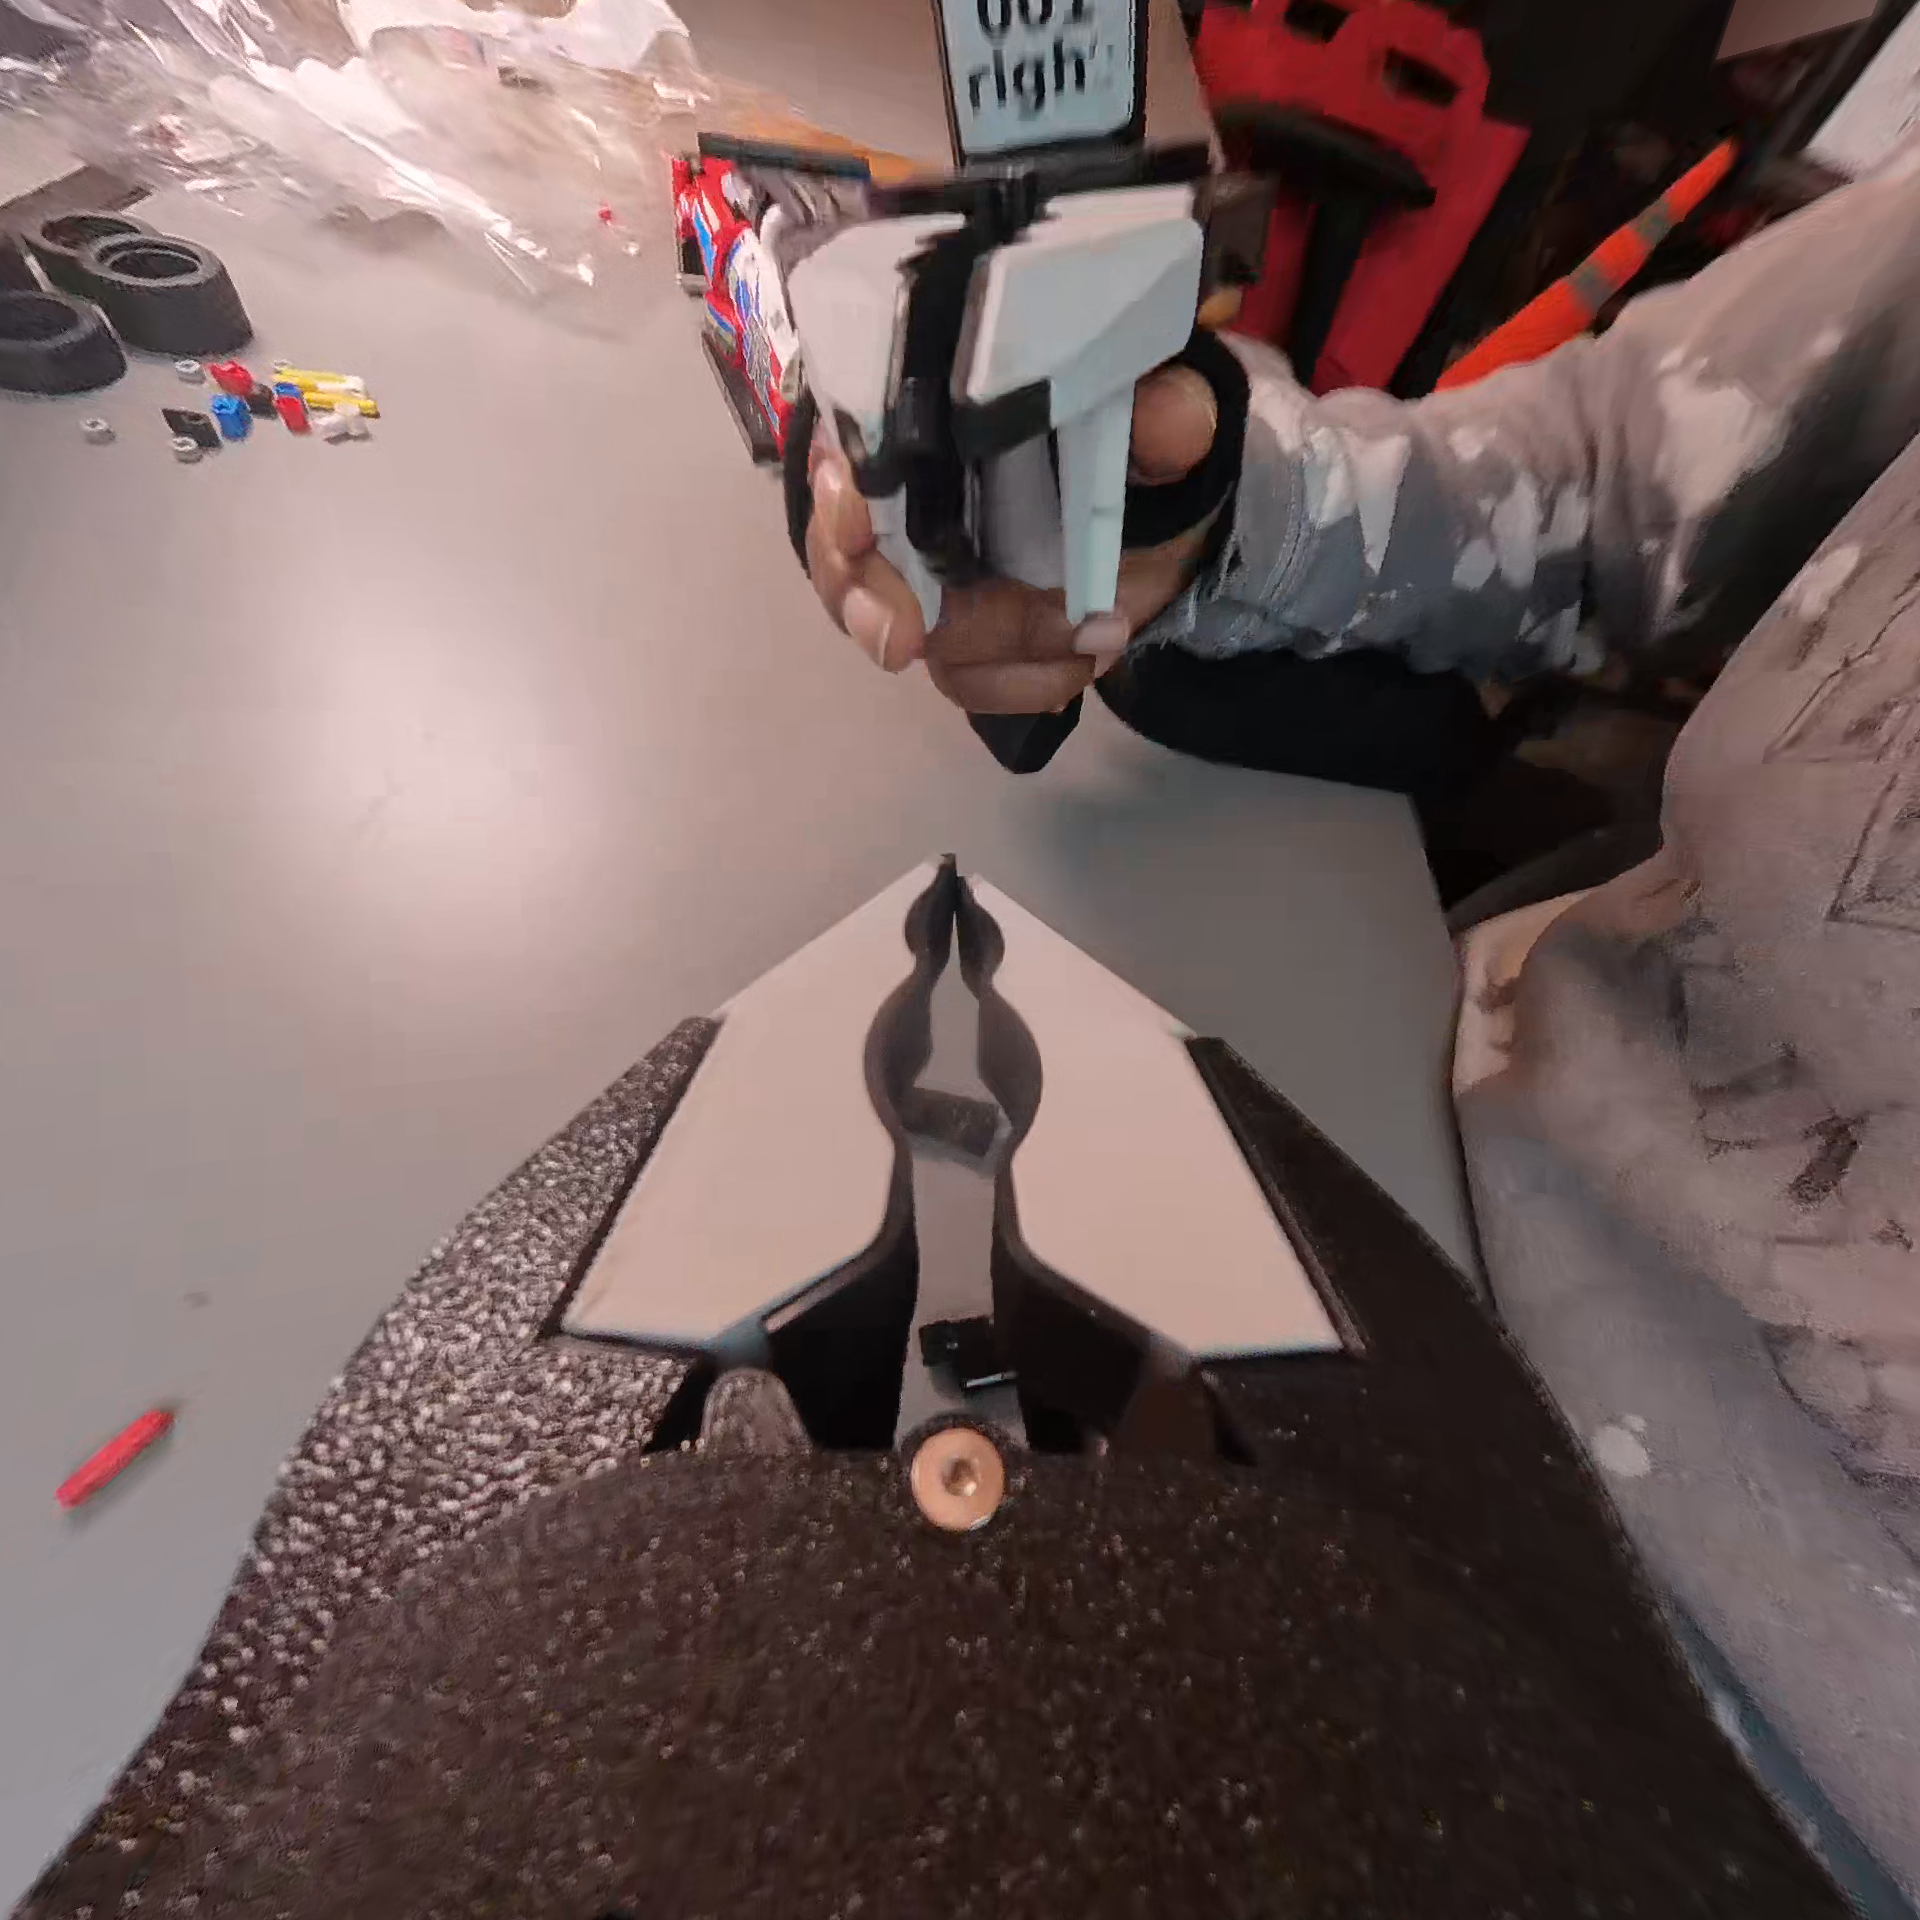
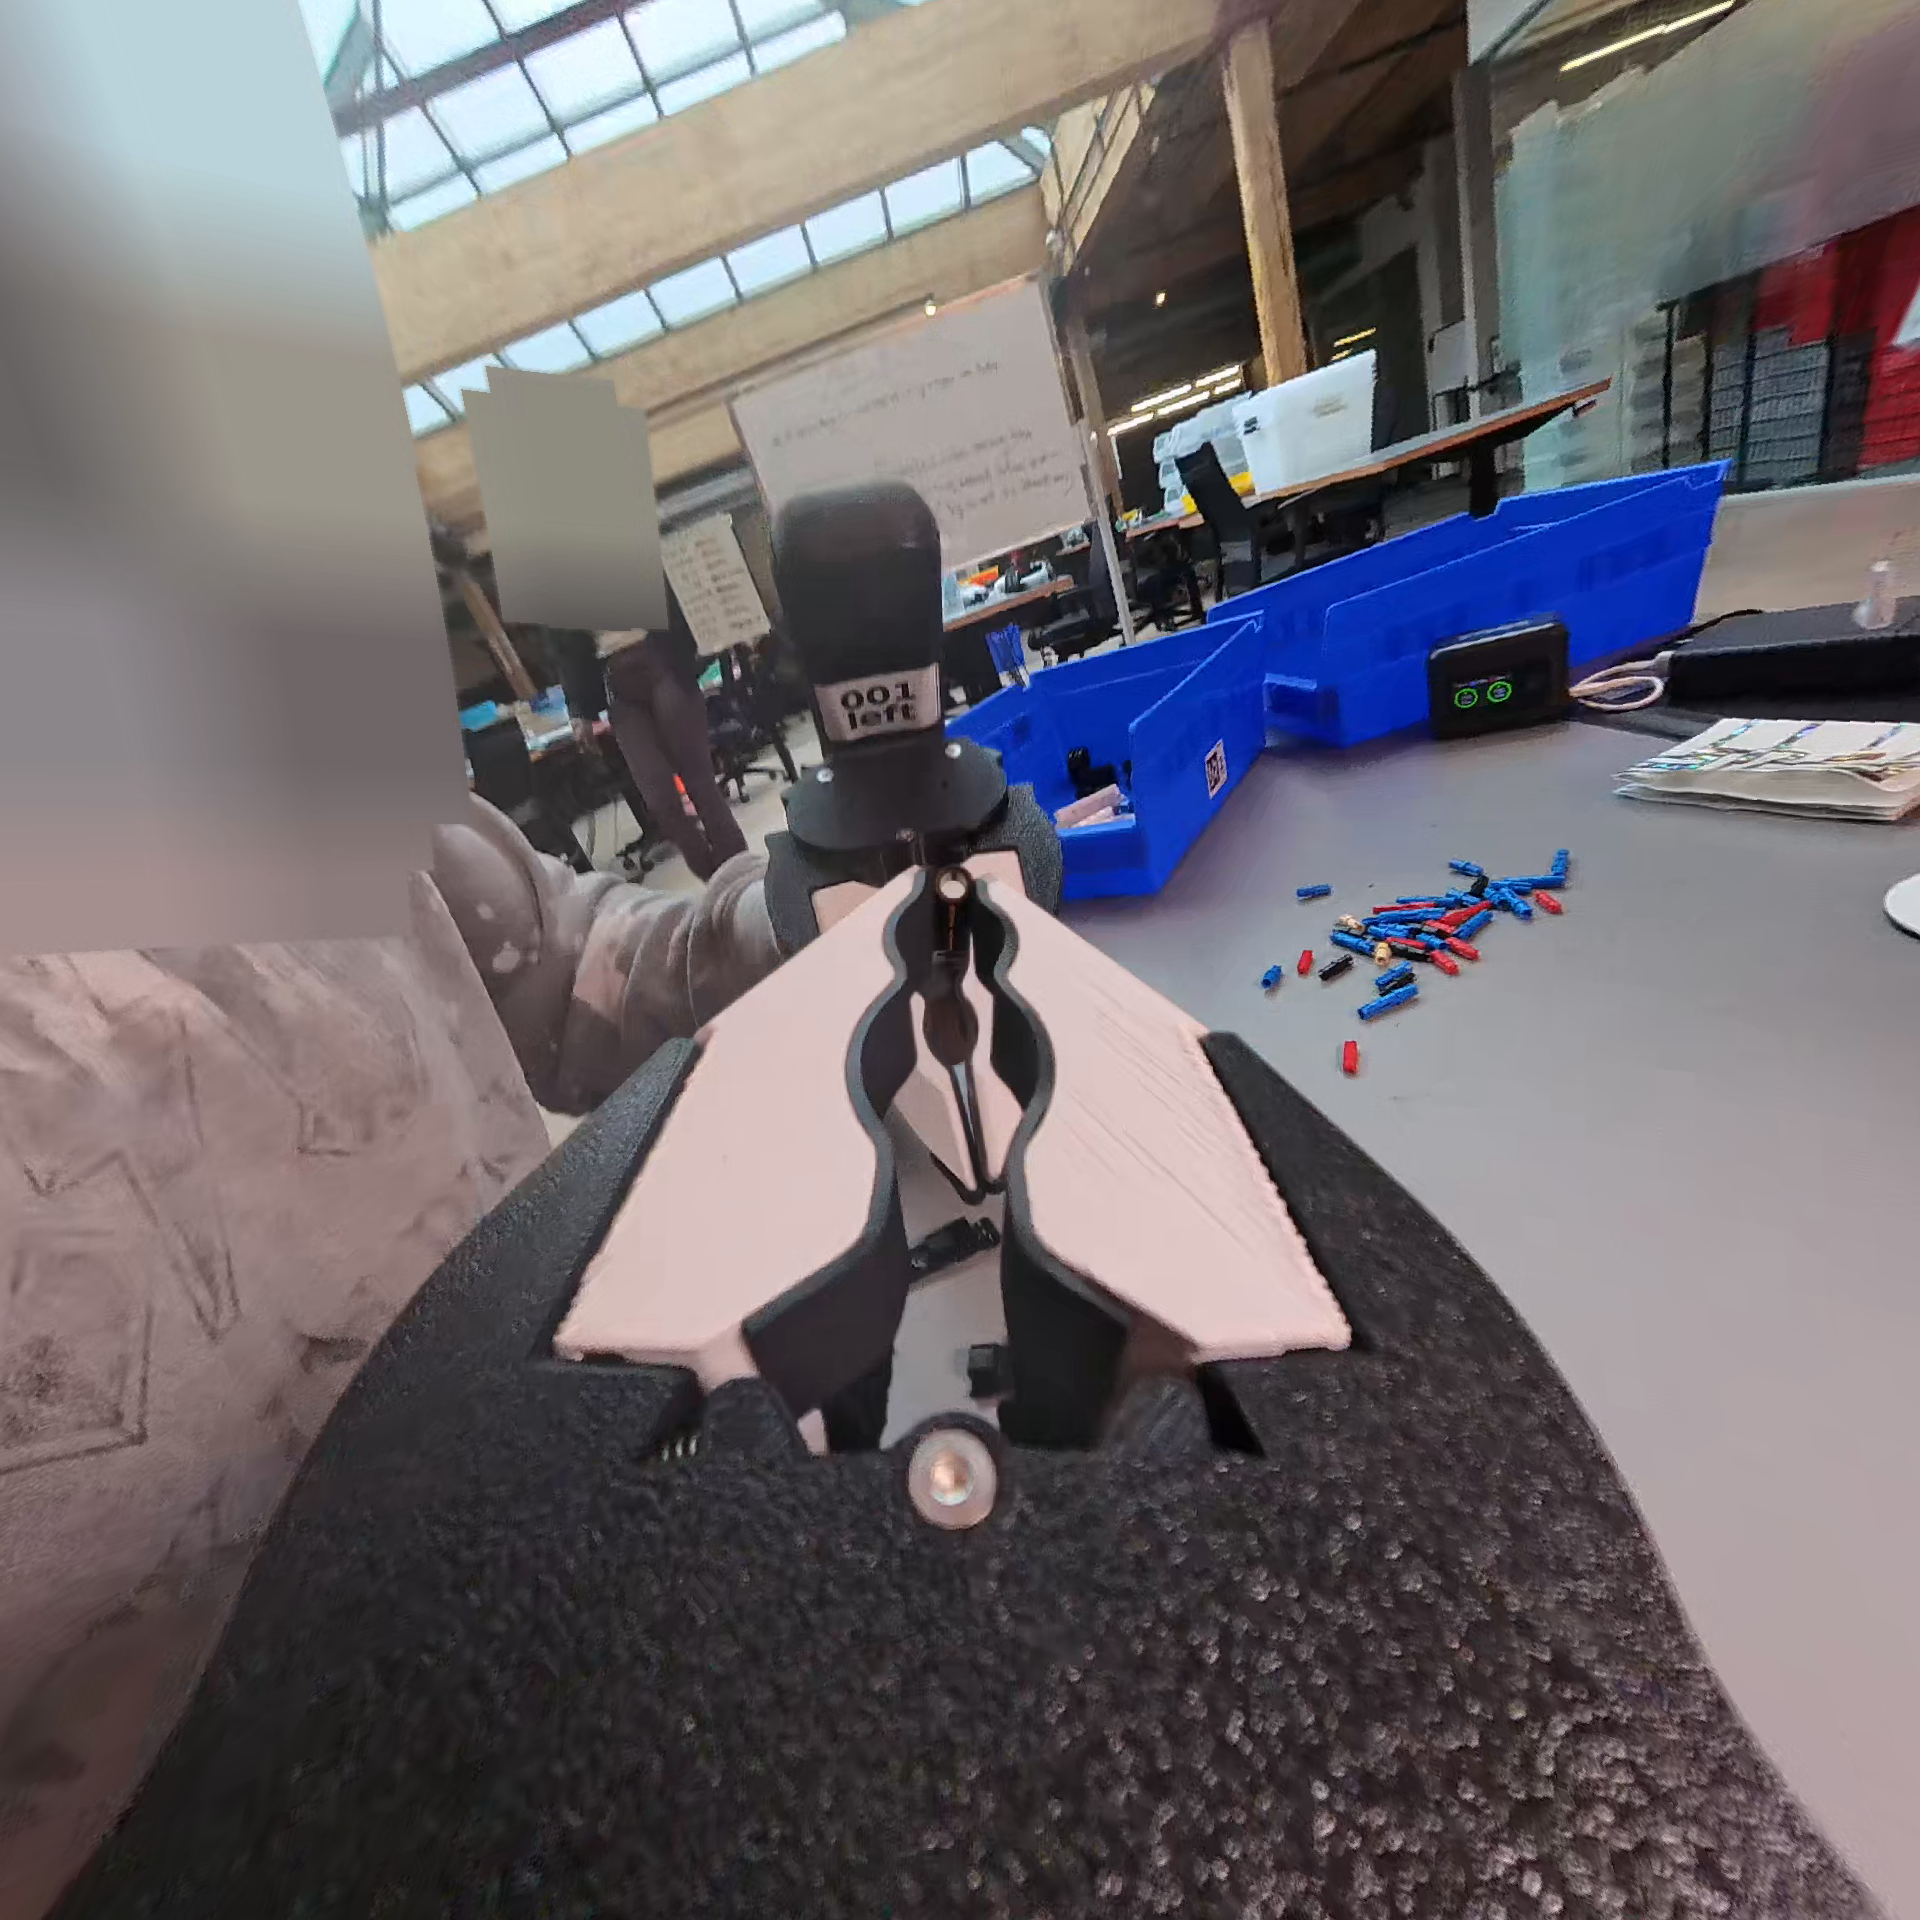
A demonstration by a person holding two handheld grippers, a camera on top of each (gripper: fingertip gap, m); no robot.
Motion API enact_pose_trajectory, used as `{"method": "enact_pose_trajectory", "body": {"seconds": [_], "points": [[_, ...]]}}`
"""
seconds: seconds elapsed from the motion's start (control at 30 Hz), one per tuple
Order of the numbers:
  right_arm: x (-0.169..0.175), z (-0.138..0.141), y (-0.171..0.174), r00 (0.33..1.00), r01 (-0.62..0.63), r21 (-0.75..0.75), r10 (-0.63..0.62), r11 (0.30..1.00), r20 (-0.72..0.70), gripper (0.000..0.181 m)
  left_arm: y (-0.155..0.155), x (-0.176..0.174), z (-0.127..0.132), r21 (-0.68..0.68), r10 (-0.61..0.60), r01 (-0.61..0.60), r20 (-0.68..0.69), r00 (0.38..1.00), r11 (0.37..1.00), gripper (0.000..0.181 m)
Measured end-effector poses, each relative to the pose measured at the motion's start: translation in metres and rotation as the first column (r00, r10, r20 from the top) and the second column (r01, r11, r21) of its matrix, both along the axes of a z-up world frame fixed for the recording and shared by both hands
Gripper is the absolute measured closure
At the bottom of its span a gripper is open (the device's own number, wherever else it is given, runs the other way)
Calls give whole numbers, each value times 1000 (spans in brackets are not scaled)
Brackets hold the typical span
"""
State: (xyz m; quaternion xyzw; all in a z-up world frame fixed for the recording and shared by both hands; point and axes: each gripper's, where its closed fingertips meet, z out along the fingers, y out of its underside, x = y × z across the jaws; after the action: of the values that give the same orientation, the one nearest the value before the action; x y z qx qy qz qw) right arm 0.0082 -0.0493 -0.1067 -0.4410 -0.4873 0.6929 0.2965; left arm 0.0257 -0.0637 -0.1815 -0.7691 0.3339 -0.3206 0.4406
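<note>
My left gripper [image 1: 948, 878] hovers over the grey table [image 1: 416, 831]. Its pale fingers meet at the tips and I see nothing between them. Facing it a short way ahead is the right gripper [image 1: 987, 364], held in a hand [image 1: 997, 644] with a pale patterned sleeve. In the right wrist view my right gripper [image 2: 951, 883] also has its tips together, with nothing visible in them. The left gripper's black labelled body [image 2: 862, 623] stands straight ahead, and its closed fingers [image 2: 935, 1122] show through the gap between mine.
Black tyres [image 1: 114, 301], small coloured bricks [image 1: 270, 400], clear plastic bags [image 1: 364, 125], a red printed object [image 1: 738, 301] and a loose red pin [image 1: 114, 1439] lie to the left. Blue bins [image 2: 1351, 665], a pile of pins [image 2: 1434, 925], a black device [image 2: 1496, 675] and a booklet [image 2: 1787, 769] lie to the right. Some 7 cm of space lies between my two pairs of fingers. The loose red pin [image 1: 114, 1439] is about 20 cm from both grippers' fingertips. My right wrist view [image 2: 1353, 1054] looks at it from another angle.
</note>
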Motion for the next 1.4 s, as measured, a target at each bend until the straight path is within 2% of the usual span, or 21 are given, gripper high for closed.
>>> {"method": "enact_pose_trajectory", "body": {"seconds": [0.03, 0.13, 0.23, 0.33, 0.43, 0.53, 0.9, 1.03, 1.23, 1.4], "points": [[0, 3, 7, 1000, 14, -51, -14, 999, -10, 176, 2, 0, 9, -6, 10, -10, 82, 997, 1000, 181], [-3, 5, 22, 998, 53, -222, -56, 974, -9, 176, 11, -12, 44, -27, 64, -58, 346, 936, 998, 153], [-8, 4, 31, 999, 47, -425, -54, 904, -5, 176, 15, -20, 60, -35, 101, -96, 485, 869, 995, 150], [-14, 4, 23, 1000, -14, -540, 2, 841, -23, 176, 20, -23, 62, -68, 135, -117, 542, 830, 991, 150], [-21, -3, 15, 1000, -25, -581, 24, 814, -10, 176, 21, -22, 64, -74, 132, -109, 553, 823, 991, 157], [-24, -5, 11, 1000, -22, -573, 25, 819, -1, 176, 21, -20, 59, -85, 140, -112, 532, 835, 990, 174], [-23, -10, 13, 997, 19, -488, 17, 873, 69, 171, 23, -27, 56, -109, 153, -109, 597, 787, 988, 176], [-22, -13, 12, 994, 66, -390, -25, 918, 108, 175, 22, -26, 54, -97, 145, -109, 588, 796, 989, 176], [-18, -14, 8, 989, 55, -252, -18, 966, 147, 177, 19, -20, 50, -70, 119, -96, 544, 831, 993, 176], [-19, -12, 5, 987, 75, -212, -42, 974, 156, 174, 18, -19, 51, -83, 113, -79, 588, 801, 993, 177]]}}
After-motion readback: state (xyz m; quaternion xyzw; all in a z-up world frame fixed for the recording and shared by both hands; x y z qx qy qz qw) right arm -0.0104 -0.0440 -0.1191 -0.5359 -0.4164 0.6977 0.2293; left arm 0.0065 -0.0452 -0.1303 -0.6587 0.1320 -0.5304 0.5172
